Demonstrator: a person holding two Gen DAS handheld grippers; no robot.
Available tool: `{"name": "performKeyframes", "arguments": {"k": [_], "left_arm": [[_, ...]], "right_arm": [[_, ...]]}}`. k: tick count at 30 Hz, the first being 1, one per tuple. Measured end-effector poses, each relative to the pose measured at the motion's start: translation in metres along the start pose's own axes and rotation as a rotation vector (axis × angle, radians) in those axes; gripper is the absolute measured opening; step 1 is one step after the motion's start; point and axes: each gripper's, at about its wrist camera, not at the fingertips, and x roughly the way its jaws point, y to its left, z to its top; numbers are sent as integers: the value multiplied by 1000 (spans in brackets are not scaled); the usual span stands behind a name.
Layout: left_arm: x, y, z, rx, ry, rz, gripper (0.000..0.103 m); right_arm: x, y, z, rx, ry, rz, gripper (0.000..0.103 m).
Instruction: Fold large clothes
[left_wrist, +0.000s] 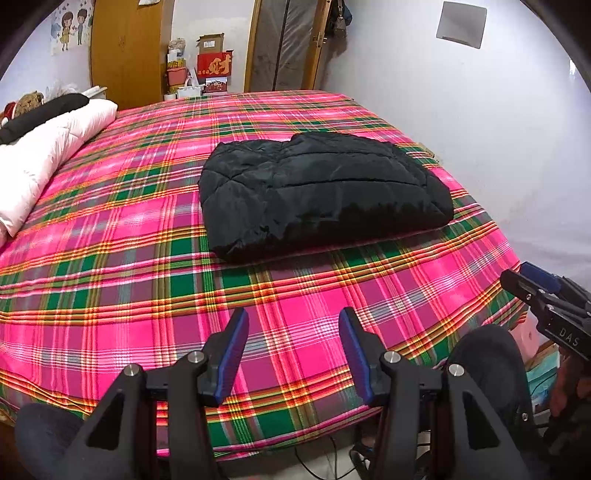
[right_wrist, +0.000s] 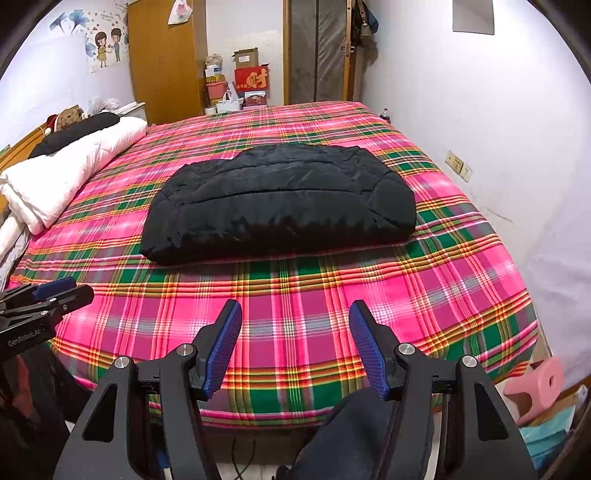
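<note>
A black quilted jacket (left_wrist: 325, 192) (right_wrist: 280, 203) lies folded into a compact rectangle in the middle of the bed, on a pink, green and yellow plaid sheet (left_wrist: 147, 258) (right_wrist: 406, 280). My left gripper (left_wrist: 293, 317) hovers open over the near edge of the bed, well short of the jacket, nothing between its blue pads. My right gripper (right_wrist: 295, 310) is also open and empty, over the same near edge. Each gripper shows at the side of the other's view: the right gripper (left_wrist: 535, 284) and the left gripper (right_wrist: 64, 291).
A rolled white quilt (left_wrist: 48, 147) (right_wrist: 70, 166) with a black pillow lies along the bed's left side. A wooden wardrobe (right_wrist: 162, 59), stacked boxes (right_wrist: 251, 77) and a door stand behind the bed. A white wall runs along the right. A pink stool (right_wrist: 539, 384) sits by the near right corner.
</note>
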Motion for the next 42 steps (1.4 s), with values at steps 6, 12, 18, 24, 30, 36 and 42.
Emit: {"name": "performKeyframes", "arguments": {"k": [6,12,18,24,30,36,42], "left_arm": [[1,-2,0,1,1,3,53],[2,-2,-1,-11,5,-16,53],[3,-1,-3,-17,11,-16,53],[5,-1,-3,-28,16,-20,53],[5,1,-3,-37,20,-29,53],[4,0,-3,-40,17,-39,53],[3,-1,-3,-37,16,-35,53]], "right_arm": [[1,0,-1,-3,4,0,61],[2,1,-2,-5,7,-1,61],[4,2,-2,-10,12,-1,61],[5,2,-3,-13,15,-3,61],[5,2,-3,-13,14,-4,61],[5,2,-2,-11,15,-4,61],[5,1,-2,-11,15,-5,61]]}}
